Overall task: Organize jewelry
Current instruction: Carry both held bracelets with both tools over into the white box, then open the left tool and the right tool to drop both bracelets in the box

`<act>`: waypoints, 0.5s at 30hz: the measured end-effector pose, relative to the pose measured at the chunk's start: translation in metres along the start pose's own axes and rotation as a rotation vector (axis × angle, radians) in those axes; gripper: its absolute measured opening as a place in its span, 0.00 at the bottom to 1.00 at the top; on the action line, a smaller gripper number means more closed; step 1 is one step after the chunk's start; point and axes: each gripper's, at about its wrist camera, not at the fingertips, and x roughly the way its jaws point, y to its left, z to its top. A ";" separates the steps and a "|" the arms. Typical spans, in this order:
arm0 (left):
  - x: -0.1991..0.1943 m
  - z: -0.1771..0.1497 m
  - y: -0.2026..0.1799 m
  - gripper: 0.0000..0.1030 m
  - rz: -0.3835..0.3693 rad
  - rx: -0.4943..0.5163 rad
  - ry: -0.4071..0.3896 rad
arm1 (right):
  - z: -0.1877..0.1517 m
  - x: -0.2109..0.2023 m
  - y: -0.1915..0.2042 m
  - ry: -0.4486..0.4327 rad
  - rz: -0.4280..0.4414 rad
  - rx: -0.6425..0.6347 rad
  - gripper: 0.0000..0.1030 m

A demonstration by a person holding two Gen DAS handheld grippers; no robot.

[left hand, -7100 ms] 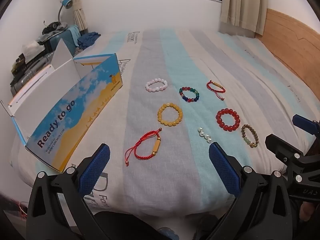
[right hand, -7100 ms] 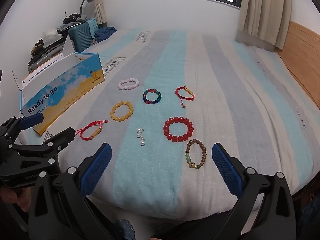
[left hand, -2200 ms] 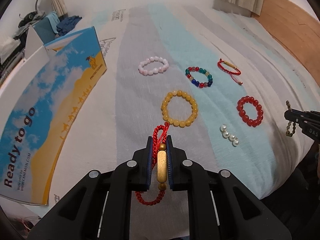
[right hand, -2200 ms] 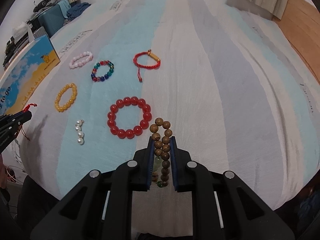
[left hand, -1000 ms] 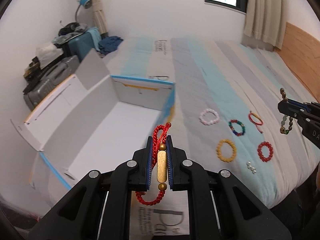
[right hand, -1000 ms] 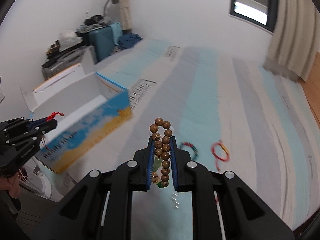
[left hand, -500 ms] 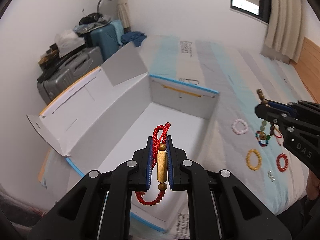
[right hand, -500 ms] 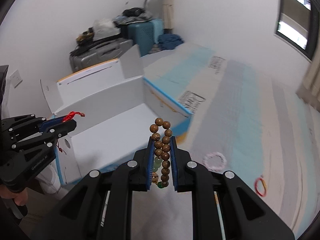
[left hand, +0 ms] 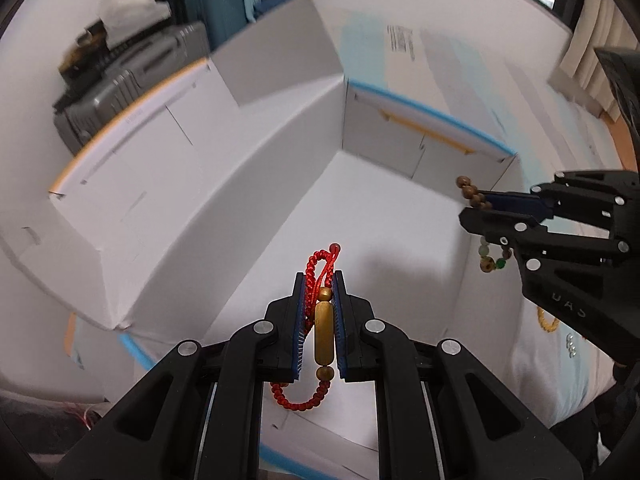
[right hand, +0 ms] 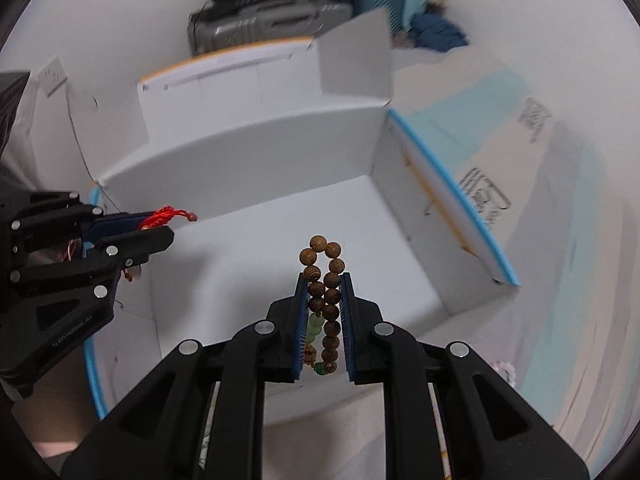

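Note:
My left gripper (left hand: 318, 284) is shut on a red cord bracelet with a gold tube bead (left hand: 323, 328) and holds it above the white inside of the open cardboard box (left hand: 248, 184). My right gripper (right hand: 324, 284) is shut on a brown wooden bead bracelet with green beads (right hand: 330, 300), also above the box (right hand: 256, 152). The right gripper shows at the right of the left wrist view (left hand: 476, 208), over the box's right wall. The left gripper shows at the left of the right wrist view (right hand: 168, 224), with the red cord (right hand: 166, 214) sticking out.
The box stands on a striped bed (left hand: 460, 60) with its lid flap (left hand: 132, 120) open to the far left. A yellow bead bracelet (left hand: 548, 322) and small pearls (left hand: 572, 348) lie on the bed at right. Suitcases (right hand: 272, 20) stand beyond the box.
Both grippers have moved closer to the box and now hang over its inside, each still holding its bracelet. The two grippers have drawn nearer to each other.

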 end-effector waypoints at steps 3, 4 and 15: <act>0.016 0.001 0.001 0.11 0.008 0.020 0.040 | 0.003 0.024 0.000 0.074 0.034 -0.014 0.14; 0.023 0.001 0.001 0.11 -0.004 0.020 0.064 | 0.003 0.032 -0.001 0.096 0.045 -0.010 0.14; 0.072 0.000 -0.001 0.11 -0.077 0.057 0.270 | -0.005 0.099 -0.002 0.358 0.031 -0.009 0.14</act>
